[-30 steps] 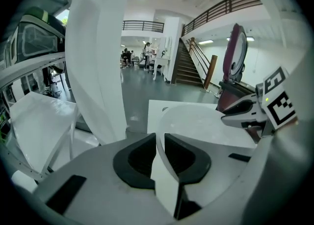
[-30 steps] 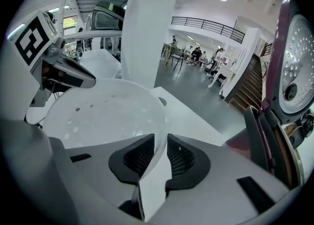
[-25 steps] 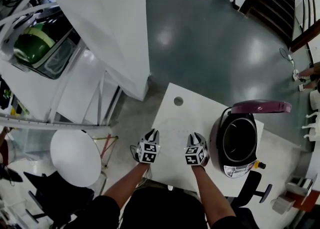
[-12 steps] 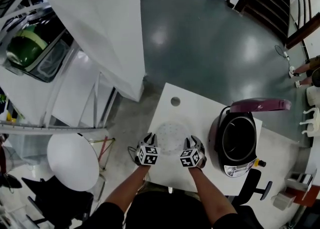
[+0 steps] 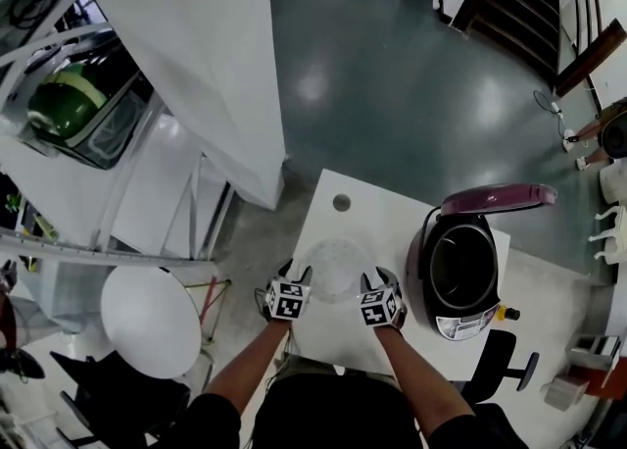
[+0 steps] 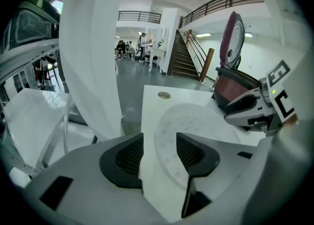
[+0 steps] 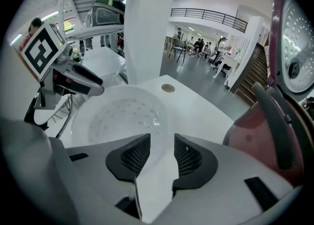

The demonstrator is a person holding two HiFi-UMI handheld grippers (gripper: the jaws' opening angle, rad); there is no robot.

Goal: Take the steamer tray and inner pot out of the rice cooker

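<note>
Snagging looms: left gripper [image 6: 159,154] and right gripper [image 7: 162,156], jaws just opening, straddle the tray [image 5: 334,263] rim, pads clear; careless withdrawal could drag it off the table [image 5: 387,210].

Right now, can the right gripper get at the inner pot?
Probably yes: the lid stands open over the bare inner pot, and the right gripper beside it has just been opening, steamer tray rim loose between its jaws.

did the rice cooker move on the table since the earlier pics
No. The rice cooker stands in the same spot on the table, equally far right of the round hole; only the camera shifted.
</note>
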